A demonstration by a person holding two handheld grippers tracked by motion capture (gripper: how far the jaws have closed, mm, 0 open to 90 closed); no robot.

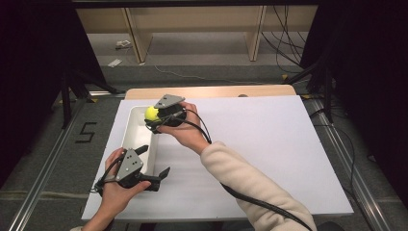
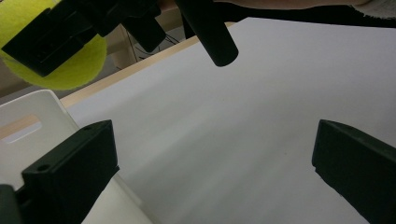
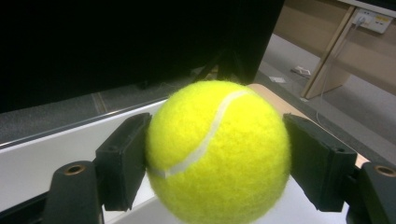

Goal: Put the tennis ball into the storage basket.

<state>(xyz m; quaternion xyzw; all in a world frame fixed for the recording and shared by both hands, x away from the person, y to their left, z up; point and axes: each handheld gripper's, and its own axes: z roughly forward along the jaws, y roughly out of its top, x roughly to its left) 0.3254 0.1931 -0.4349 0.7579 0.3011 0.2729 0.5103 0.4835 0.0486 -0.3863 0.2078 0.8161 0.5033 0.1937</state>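
Observation:
A yellow tennis ball [image 1: 151, 113] is held above the far end of a white tray [image 1: 132, 132] by my right gripper [image 1: 152, 116], which is shut on it. In the right gripper view the tennis ball [image 3: 218, 151] sits squeezed between both black jaws. My left gripper [image 1: 153, 162] stands open near the tray's near end, over the white table, with nothing between its jaws. From the left gripper view the tennis ball [image 2: 60, 65] hangs at the upper left above the tray [image 2: 42, 116], with the right gripper's jaw across it.
A white sheet [image 1: 269, 144] covers the table, whose wooden far edge [image 1: 211, 90] shows beyond it. Metal rails run along both sides. Wooden shelf legs and cables stand on the floor behind the table.

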